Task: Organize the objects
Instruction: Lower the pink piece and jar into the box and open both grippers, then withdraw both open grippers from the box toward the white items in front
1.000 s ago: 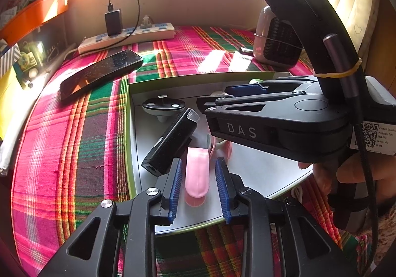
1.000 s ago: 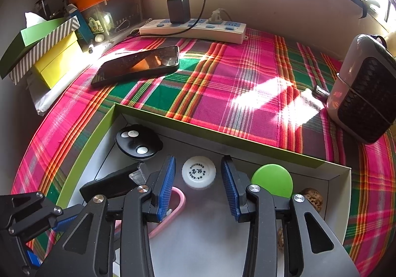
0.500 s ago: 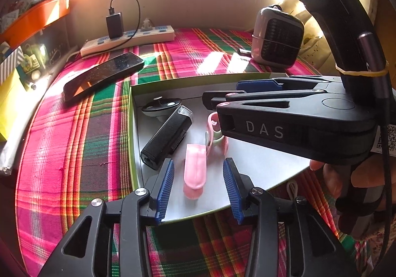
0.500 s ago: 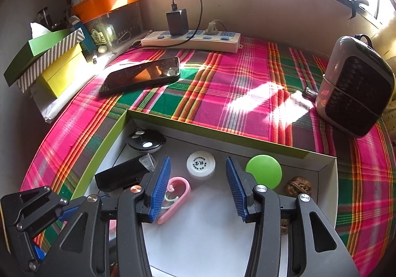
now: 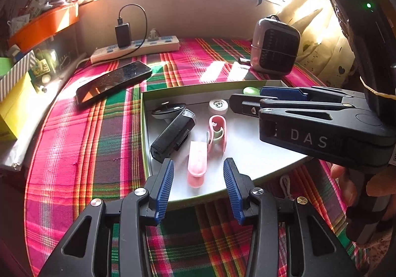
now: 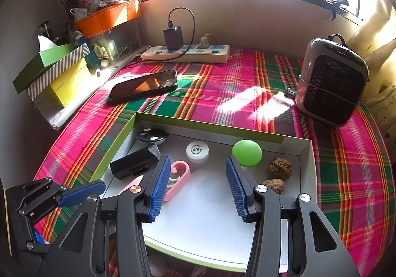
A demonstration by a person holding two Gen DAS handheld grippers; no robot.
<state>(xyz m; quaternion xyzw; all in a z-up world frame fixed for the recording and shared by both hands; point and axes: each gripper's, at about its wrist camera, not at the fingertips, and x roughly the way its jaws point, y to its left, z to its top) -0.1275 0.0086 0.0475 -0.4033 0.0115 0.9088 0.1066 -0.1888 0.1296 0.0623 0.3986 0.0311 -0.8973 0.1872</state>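
My left tool (image 5: 198, 179) and right tool (image 6: 195, 184) both hang spread and empty above the green-edged box (image 6: 307, 170), having just let go. The pink case (image 5: 196, 165) lies flat nearest, the black device (image 5: 173, 136) left of it, so small items look gathered there. Beyond, a phone (image 6: 143, 86) and power strip (image 6: 188, 53) rest on the plaid-covered surface (image 6: 222, 93) under a bright window.

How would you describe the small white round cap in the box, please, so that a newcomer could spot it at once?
Start at the shallow green-edged box on the plaid cloth. Along its far wall, the white cap lies between a black disc and a green dome. It is the only white round piece, with dark print on top.
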